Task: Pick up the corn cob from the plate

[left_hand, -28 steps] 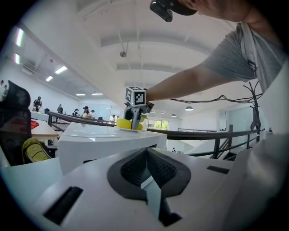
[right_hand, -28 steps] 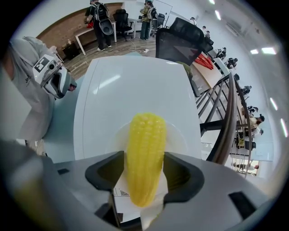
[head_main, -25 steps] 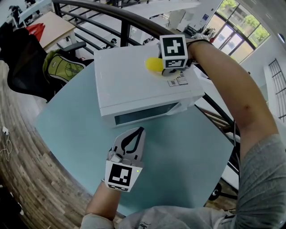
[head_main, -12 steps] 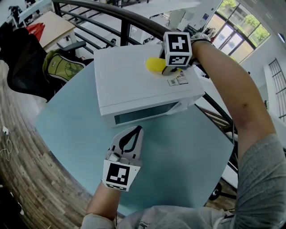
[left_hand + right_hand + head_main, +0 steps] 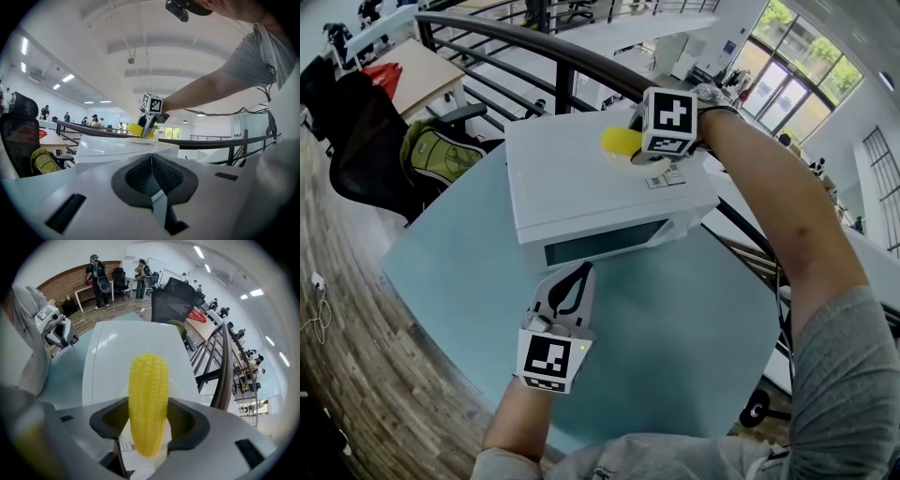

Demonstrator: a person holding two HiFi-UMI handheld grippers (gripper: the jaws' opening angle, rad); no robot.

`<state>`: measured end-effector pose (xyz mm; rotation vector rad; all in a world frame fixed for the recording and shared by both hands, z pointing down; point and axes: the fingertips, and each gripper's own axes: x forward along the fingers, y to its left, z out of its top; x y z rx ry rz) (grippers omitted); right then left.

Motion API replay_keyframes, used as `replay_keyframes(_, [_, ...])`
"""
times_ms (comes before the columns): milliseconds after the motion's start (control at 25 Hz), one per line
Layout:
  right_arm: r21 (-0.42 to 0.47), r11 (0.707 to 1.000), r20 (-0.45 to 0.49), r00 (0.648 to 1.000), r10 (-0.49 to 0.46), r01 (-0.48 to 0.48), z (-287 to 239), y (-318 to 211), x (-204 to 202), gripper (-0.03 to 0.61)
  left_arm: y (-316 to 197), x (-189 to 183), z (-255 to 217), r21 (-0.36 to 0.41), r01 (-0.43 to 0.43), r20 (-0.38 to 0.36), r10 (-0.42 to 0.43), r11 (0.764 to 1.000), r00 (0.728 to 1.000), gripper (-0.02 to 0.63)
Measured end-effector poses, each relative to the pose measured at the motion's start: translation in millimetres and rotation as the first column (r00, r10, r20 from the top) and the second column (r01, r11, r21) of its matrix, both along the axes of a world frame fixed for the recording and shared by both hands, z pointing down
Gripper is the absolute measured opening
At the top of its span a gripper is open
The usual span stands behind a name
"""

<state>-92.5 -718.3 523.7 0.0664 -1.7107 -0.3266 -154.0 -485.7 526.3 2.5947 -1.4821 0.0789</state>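
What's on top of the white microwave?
A yellow corn cob on a white plate, gripped by the right gripper, whose jaws have just been closing. The gripper covers most of the plate.

Corn cob (image 5: 148, 404): bright yellow and fat, with rows of little bumps and a rounded tip. Pinched on both sides by the right gripper (image 5: 148, 420), jaws just now closing in on it. Sticking out long past the jaws, right over the plate (image 5: 142, 141). Hard to tell if touching the plate or not. Plate: small, white, flat and round, mostly hidden. Lying on top of the white microwave (image 5: 581, 187), near its far right corner.
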Motion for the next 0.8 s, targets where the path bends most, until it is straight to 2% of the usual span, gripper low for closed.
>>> replay_keyframes(200, [0.006,1.0,0.078,0.997,0.023,-0.023,-49.6,19.4,-5.5,0.259,-7.2,-4.9,-38.9,0.041,0.015,0.024,-0.016,0.999,1.0,0.018])
replay_keyframes(360, [0.001,0.998,0.216,0.974,0.063,-0.065,-109.8,45.6,-12.5,0.259,-13.9,-7.2,-88.2,0.103,0.018,0.03,-0.021,0.994,0.999,0.018])
replay_keyframes(480, [0.004,0.994,0.33,0.939,0.103,-0.11,-160.1,66.8,-14.4,0.259,-11.8,-7.3,-126.1,0.126,0.025,0.031,-0.029,0.992,0.999,0.018])
replay_keyframes(640, [0.015,0.982,0.48,0.863,0.156,-0.187,-230.7,99.6,-6.0,0.259,1.7,-4.2,-180.7,0.151,0.024,0.004,-0.025,0.988,1.0,0.018])
replay_keyframes(720, [0.04,0.974,0.528,0.832,0.171,-0.225,-263.4,118.3,5.3,0.259,13.6,-0.5,-210.2,0.175,0.025,-0.001,-0.025,0.984,1.0,0.018])
replay_keyframes(800, [0.08,0.963,0.548,0.818,0.172,-0.256,-291.3,139.6,21.1,0.259,27.7,5.9,-238.8,0.2,0.023,0.006,-0.024,0.979,1.0,0.018])
